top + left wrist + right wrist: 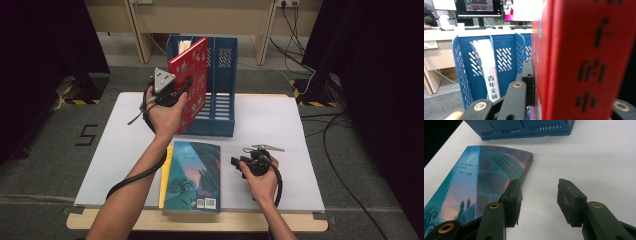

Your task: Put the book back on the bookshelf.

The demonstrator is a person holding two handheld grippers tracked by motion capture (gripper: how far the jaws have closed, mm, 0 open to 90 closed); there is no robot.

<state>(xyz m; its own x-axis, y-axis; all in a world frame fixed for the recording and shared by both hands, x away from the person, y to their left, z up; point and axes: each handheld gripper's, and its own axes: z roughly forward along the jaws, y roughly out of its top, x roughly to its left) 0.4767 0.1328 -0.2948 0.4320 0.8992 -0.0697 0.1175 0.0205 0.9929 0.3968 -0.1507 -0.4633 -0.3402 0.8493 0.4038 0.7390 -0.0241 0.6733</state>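
Red book (191, 82): hardcover-looking, glossy red cover with small printed figures, black characters down the spine (586, 75). You hold it upright and slightly tilted, lifted over the table's far edge, at the left slot of the blue file rack (220, 95). Your left gripper (181, 87) is clenched on it, one black jaw pressed flat to the cover in the left gripper view.

Blue file rack: rigid plastic, perforated with slanted slots, upright dividers; stands at the far edge, centre. A white magazine (487, 67) with green characters leans inside one compartment.

Teal book (192, 175): flat on the white table (280, 125) near the near edge, matte cover with a night-scene print, barcode at its near corner. A yellow book (163, 177) lies under it, showing along its left side.

Your right gripper (236, 162): released, jaws spread, resting low on the table just right of the teal book, its ribbed pads (567, 197) bare.
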